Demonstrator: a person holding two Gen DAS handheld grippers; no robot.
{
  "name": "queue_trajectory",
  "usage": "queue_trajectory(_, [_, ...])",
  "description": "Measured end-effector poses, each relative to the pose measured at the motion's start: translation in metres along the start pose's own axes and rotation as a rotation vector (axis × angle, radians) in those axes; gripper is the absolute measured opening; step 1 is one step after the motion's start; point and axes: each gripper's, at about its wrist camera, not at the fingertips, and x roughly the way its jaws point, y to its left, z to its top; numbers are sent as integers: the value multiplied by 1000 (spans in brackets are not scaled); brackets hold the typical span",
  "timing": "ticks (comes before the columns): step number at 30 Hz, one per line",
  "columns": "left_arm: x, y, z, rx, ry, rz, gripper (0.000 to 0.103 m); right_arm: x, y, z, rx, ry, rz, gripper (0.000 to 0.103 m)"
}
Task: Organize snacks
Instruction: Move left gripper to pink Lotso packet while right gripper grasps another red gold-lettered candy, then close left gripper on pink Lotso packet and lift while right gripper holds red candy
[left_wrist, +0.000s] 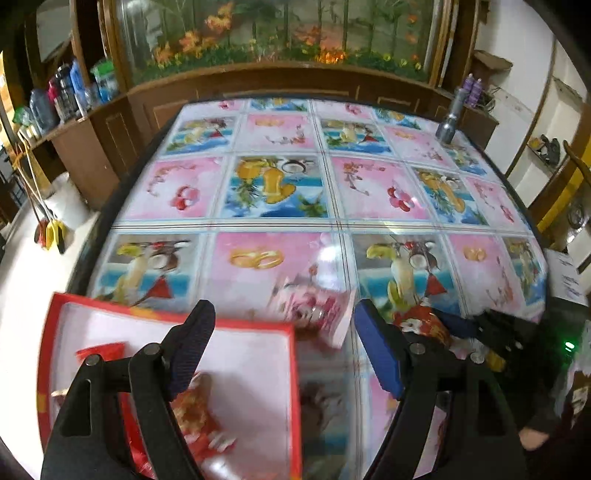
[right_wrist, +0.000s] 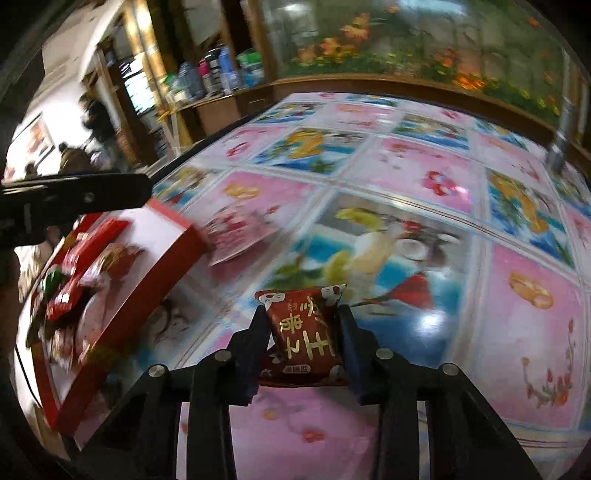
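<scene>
- The right gripper (right_wrist: 303, 332) was clamped on a dark red snack packet (right_wrist: 304, 334), its blue-padded fingers pressing the packet's two sides so that the wrapper bulged up between them.
- The packet's lower seal still sat low, at or close to the bench (right_wrist: 480, 295); from this view it could not be told whether it was lifted clear.
- Ahead and to the left of that gripper lay the red box (right_wrist: 122, 295) with a white inside, already holding several red wrapped snacks (right_wrist: 70, 295).
- A pink packet (right_wrist: 236, 232) lay on the bench just beyond the box's far corner, touching or nearly touching it.
- The left gripper (left_wrist: 284, 354) stood apart with nothing between its fingers, hanging over the right-hand edge of the box, the pink packet directly ahead of it.
- Judged well done, the step called for raising the dark red packet clear of the box wall before crossing left, then letting go over the bare white floor of the box instead of on the heap.
- The grip was on a soft wrapper, so a slow carry seemed wiser.
</scene>
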Motion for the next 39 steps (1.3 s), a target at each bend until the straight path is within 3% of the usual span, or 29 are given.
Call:
queue_trajectory(12, [61, -33, 3, 55, 170, -60, 78, -10, -61, 10, 265, -5, 10, 35])
queue_trajectory(19, [49, -44, -4, 86, 137, -79, 78, -11, -69, 11, 297, -7, 7, 36])
queue_trajectory(25, [38, -79, -22, 184, 137, -180, 78, -12, -69, 10, 304, -9, 4, 36])
queue_trajectory(29, [20, -84, -30, 189, 95, -272, 78, -13, -72, 10, 315, -10, 4, 36])
queue_trajectory(35, [8, -69, -35, 159, 47, -195, 78, -13, -75, 10, 327, -9, 5, 37])
queue_trajectory(39, [16, -68, -33, 190, 70, -164, 78, -13, -76, 10, 333, -12, 9, 38])
